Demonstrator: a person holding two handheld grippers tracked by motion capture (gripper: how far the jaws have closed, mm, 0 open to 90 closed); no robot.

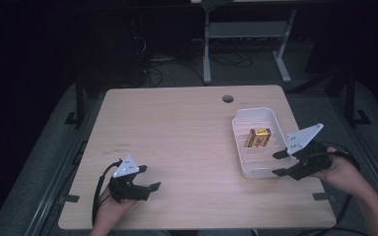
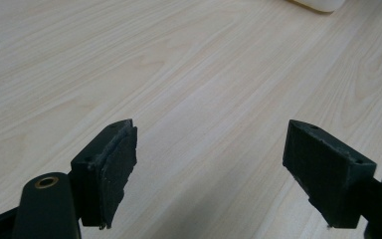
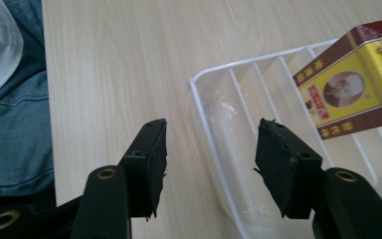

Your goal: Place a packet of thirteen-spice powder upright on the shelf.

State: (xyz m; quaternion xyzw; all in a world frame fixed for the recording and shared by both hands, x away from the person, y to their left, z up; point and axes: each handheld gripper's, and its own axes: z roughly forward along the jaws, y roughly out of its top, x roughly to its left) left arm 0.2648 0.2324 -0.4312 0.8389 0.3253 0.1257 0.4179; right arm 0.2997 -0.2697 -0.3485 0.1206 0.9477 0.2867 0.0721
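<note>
On my light wooden table [image 1: 177, 142], a white ribbed plastic tray [image 1: 241, 147] sits near the right edge, holding a yellow and maroon box [image 1: 258, 137] that lies across its ribs. My right gripper [image 1: 280, 163] hangs at the tray's near corner, jaws spread wide and empty, one over the tray's rim and the other over bare wood in the right gripper view. My left gripper [image 1: 148, 178] hovers near the front left, jaws also apart and empty, with broad clear tabletop ahead. A round cable hole [image 1: 228, 99] lies near the far edge. The right gripper view shows my denim-clad lap [image 3: 10, 124] beyond the table's edge.
</note>
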